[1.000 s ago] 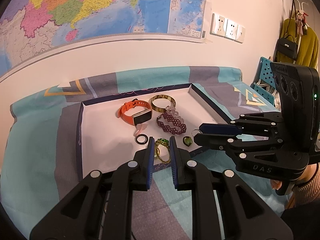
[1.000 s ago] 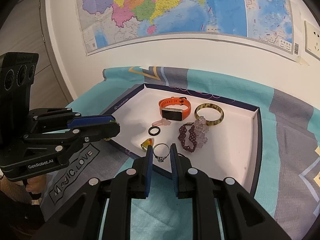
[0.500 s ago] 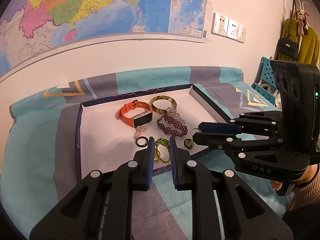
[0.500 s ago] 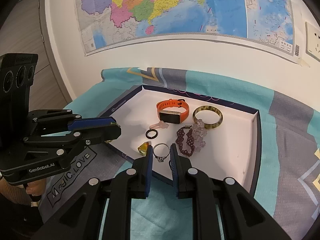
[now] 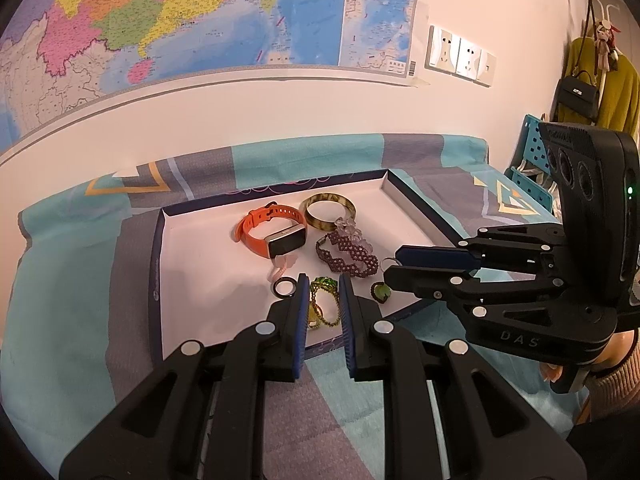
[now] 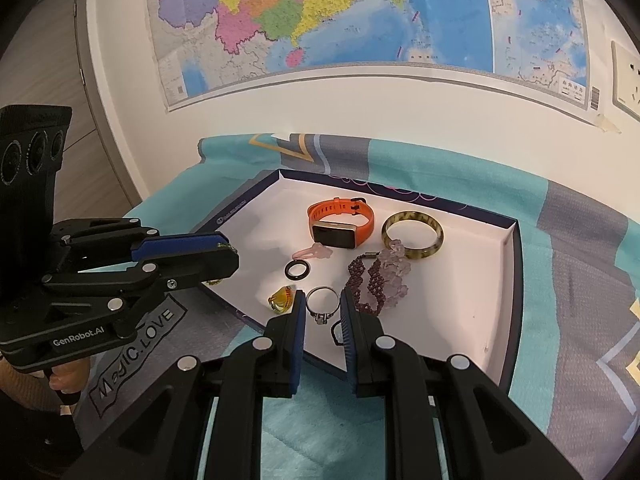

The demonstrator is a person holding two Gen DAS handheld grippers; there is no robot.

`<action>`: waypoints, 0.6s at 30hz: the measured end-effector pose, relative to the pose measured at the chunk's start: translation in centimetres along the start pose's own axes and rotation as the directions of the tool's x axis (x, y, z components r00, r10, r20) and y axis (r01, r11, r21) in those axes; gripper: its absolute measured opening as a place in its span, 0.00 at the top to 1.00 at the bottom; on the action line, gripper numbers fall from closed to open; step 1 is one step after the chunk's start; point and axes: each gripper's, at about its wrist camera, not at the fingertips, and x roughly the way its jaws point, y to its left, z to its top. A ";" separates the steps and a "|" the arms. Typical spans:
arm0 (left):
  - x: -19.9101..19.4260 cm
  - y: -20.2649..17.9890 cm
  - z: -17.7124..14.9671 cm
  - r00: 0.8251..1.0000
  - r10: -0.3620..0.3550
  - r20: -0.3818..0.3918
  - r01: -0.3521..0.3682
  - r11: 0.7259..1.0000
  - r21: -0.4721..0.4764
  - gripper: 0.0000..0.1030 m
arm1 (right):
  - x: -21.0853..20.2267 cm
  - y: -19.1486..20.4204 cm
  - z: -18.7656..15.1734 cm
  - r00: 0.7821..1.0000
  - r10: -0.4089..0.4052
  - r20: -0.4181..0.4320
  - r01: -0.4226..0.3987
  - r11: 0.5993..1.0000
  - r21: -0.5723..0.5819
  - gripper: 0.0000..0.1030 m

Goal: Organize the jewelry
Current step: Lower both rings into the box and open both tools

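A white-lined tray (image 5: 208, 280) with a navy rim lies on the cloth. My left gripper (image 5: 321, 278) is shut on a green beaded bracelet (image 5: 326, 286) over the tray's near edge. My right gripper (image 6: 322, 300) is shut on a silver ring (image 6: 322, 316), held just above the tray floor (image 6: 452, 300), where its shadow falls. On the floor lie an orange watch (image 6: 340, 220), a tortoiseshell bangle (image 6: 412, 236), a purple beaded bracelet (image 6: 372, 280), a black ring (image 6: 297, 270), a pink clip (image 6: 314, 252) and an amber ring (image 6: 282, 300). Each gripper also shows side-on in the other's view.
A teal and grey cloth (image 5: 72, 320) covers the table, which stands against a wall with a map (image 5: 200, 20) and sockets (image 5: 460, 54). A blue chair (image 5: 532, 160) and hanging coats (image 5: 612, 92) are at the right. A door (image 6: 60, 80) is at the left.
Both grippers keep still with their grips unchanged. The tray's loose pieces drift only slightly lower in the views, while the bracelet and silver ring stay fixed between the jaws.
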 end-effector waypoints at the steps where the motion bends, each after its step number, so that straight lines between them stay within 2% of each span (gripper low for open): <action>1: 0.0 0.0 0.0 1.000 0.000 0.000 0.000 1.000 0.000 0.85 | 0.0 0.0 0.0 1.000 0.000 -0.001 0.000 1.000 0.001 0.85; 18: 1.8 0.3 0.2 1.000 0.008 -0.017 -0.009 1.000 -0.009 0.85 | 0.8 -0.5 0.2 1.000 -0.007 -0.014 0.007 1.000 0.006 0.85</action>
